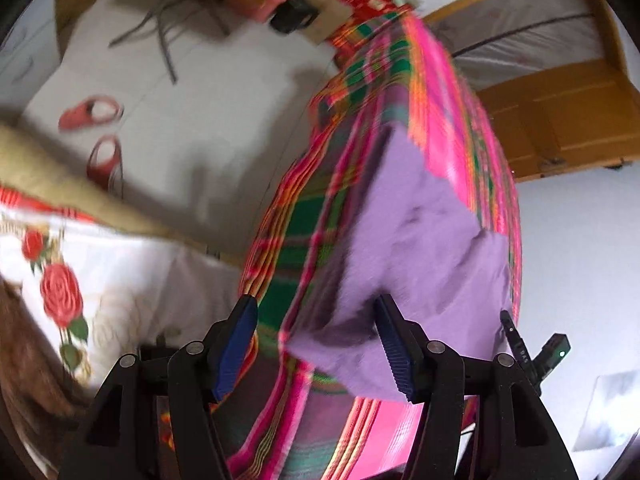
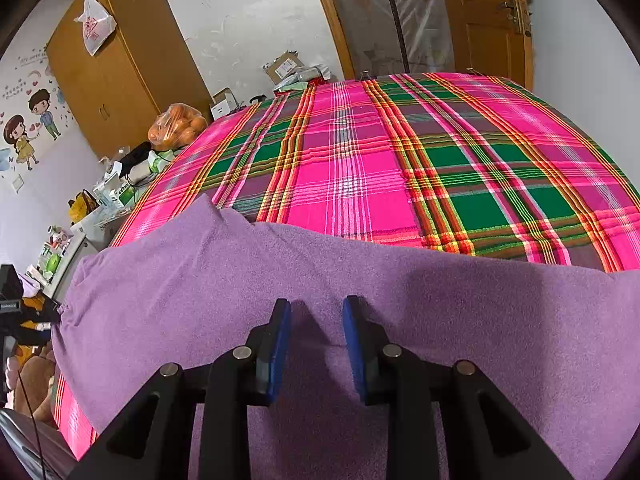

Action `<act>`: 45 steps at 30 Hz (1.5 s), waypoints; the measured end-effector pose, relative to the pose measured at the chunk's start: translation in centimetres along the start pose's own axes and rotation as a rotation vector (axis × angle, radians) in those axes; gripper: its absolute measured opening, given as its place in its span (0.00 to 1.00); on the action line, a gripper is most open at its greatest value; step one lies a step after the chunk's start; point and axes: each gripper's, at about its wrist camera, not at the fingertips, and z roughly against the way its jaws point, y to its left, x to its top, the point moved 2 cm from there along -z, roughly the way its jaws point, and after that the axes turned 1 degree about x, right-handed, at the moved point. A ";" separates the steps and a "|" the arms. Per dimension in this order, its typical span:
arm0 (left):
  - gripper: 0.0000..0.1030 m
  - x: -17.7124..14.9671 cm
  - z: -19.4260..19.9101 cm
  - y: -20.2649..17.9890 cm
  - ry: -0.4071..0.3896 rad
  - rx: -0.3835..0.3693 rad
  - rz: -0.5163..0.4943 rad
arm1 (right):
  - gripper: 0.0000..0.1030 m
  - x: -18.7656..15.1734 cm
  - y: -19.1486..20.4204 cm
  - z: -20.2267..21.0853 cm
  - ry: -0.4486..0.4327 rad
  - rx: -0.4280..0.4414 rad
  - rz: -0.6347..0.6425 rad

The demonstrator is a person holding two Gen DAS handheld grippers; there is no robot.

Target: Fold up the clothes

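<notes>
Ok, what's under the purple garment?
The plaid sheet lies under the purple garment, showing past its far edge and at its lower left. Whatever sits beneath the garment's middle is covered. The right gripper is open above it.

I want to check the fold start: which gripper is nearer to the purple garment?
Right, by a hedged judgement. The right gripper hangs open directly over the purple garment, cloth under both fingers. The left gripper, also open, overlaps only its edge in a blurred view.
</notes>
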 end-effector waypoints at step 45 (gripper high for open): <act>0.38 -0.2 0.4 -0.6 0.023 -0.029 -0.033 | 0.27 0.5 0.0 -0.2 0.008 -0.010 0.023</act>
